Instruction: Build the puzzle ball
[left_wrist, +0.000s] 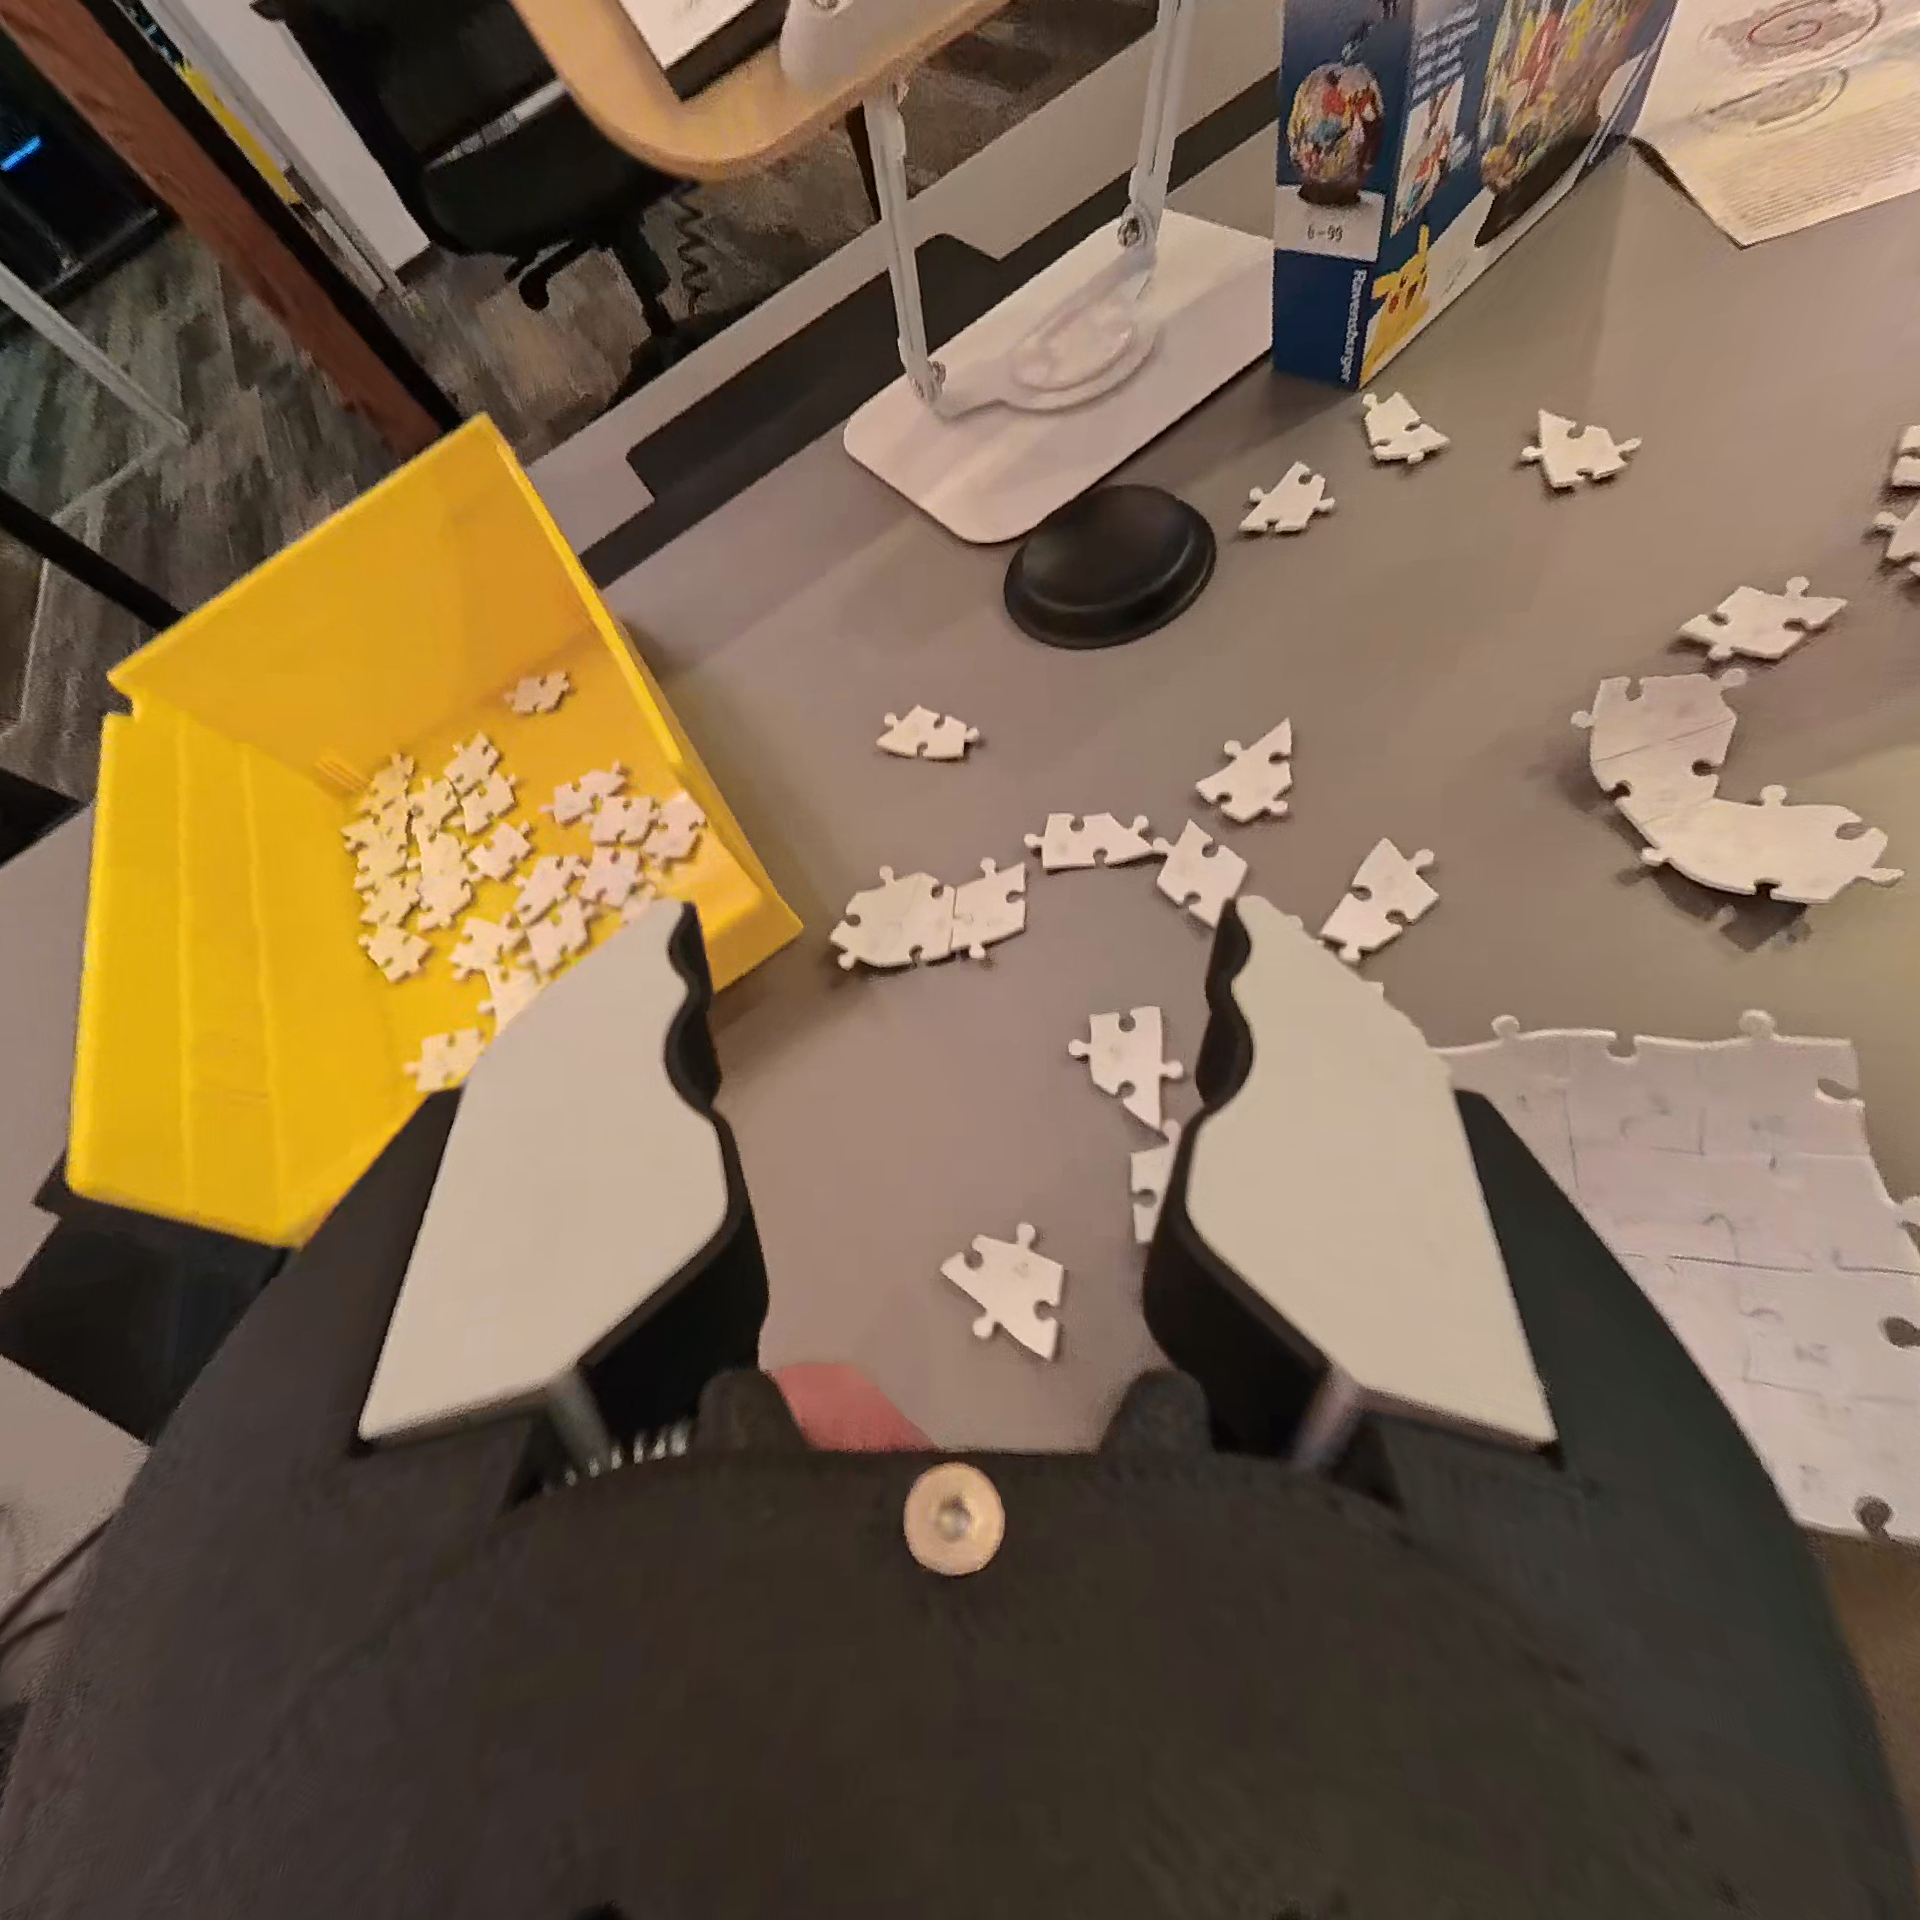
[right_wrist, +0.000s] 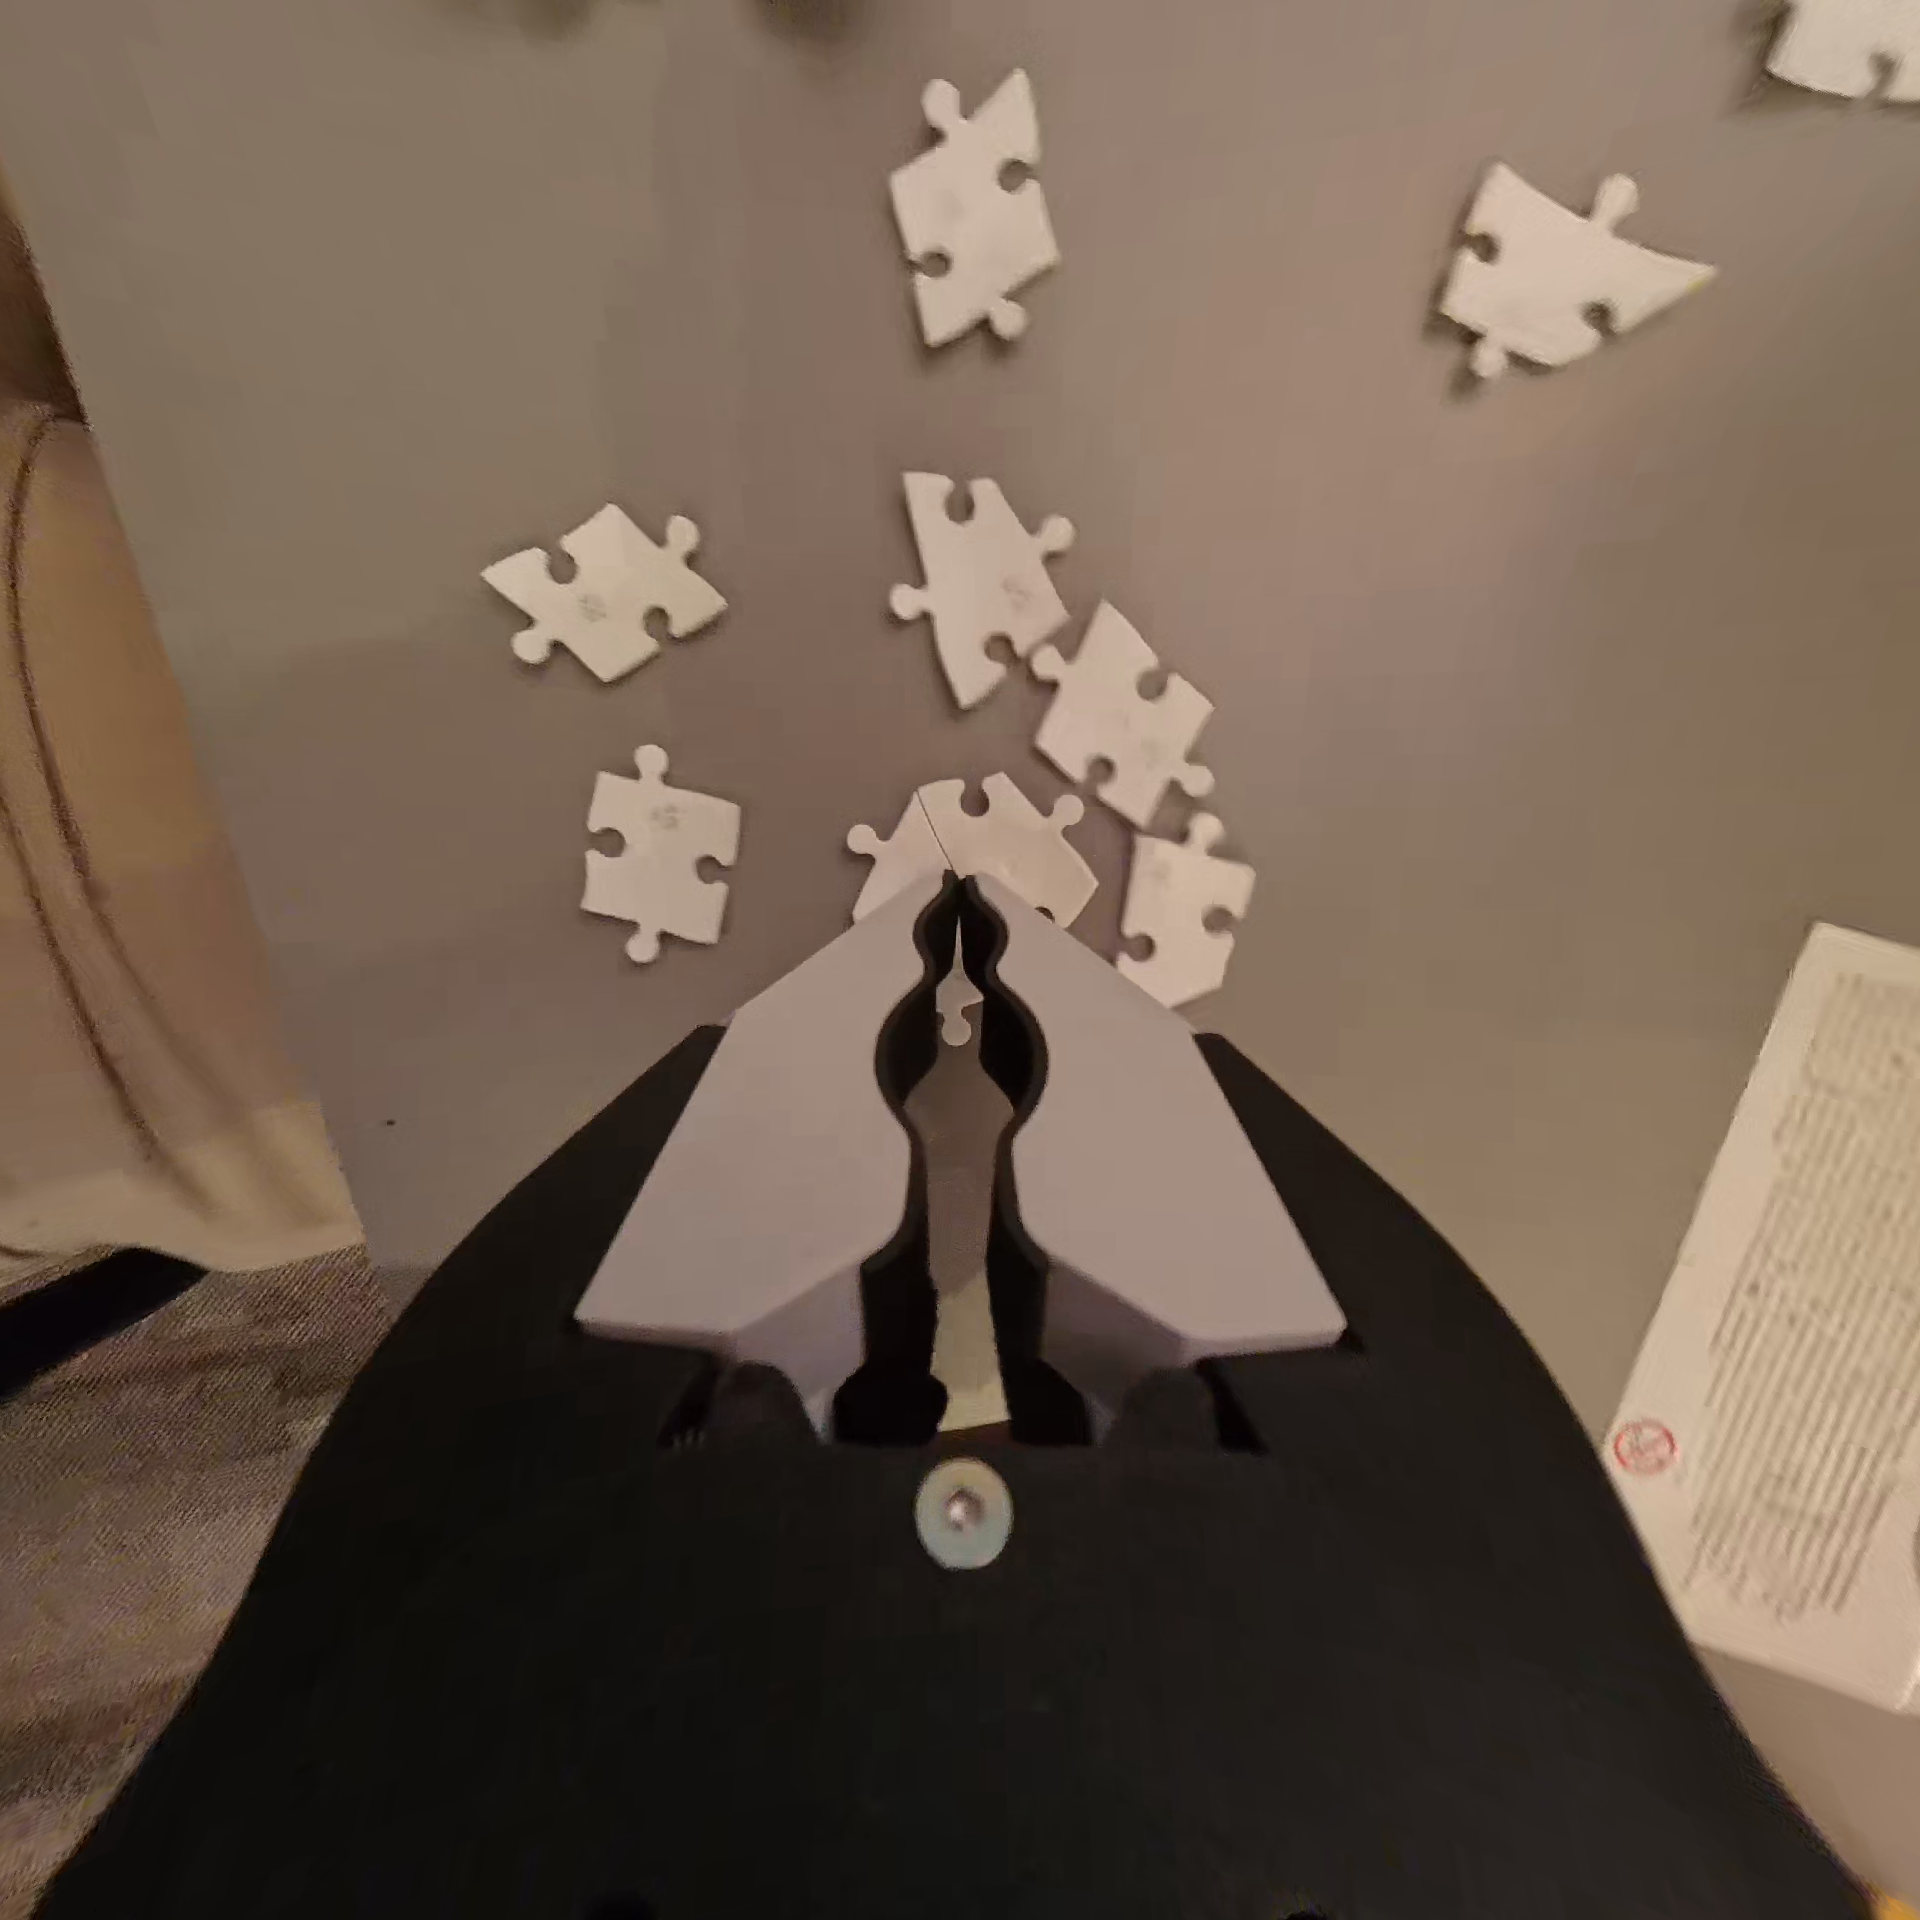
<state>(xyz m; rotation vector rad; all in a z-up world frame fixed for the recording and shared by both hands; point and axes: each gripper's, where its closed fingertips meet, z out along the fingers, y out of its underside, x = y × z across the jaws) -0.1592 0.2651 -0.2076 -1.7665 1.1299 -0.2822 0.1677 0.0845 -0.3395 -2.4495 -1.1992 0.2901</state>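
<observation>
Picking step: right gripper (right_wrist: 958, 883) jaws pinched, seemingly on a white curved puzzle piece (right_wrist: 1023, 847); left gripper (left_wrist: 961, 935) gapes empty; lift next.

I see a grey bench (left_wrist: 1455, 343) strewn with loose white puzzle pieces (left_wrist: 1122, 842). A yellow bin (left_wrist: 239, 935) of pieces sits at its left edge, with a white lamp base (left_wrist: 1049, 416), a black dome stand (left_wrist: 1110, 566) and the puzzle box (left_wrist: 1455, 177) toward the far edge. A joined sheet (left_wrist: 1704, 1226) lies near the right.

Puzzle box (left_wrist: 1340, 260): brand wording and an age-range figure on its blue side.
Printed sheet (right_wrist: 1808, 1299): fine print, red round stamp, blurred.
Puzzle pieces (right_wrist: 608, 592): faint marks, unreadable.
</observation>
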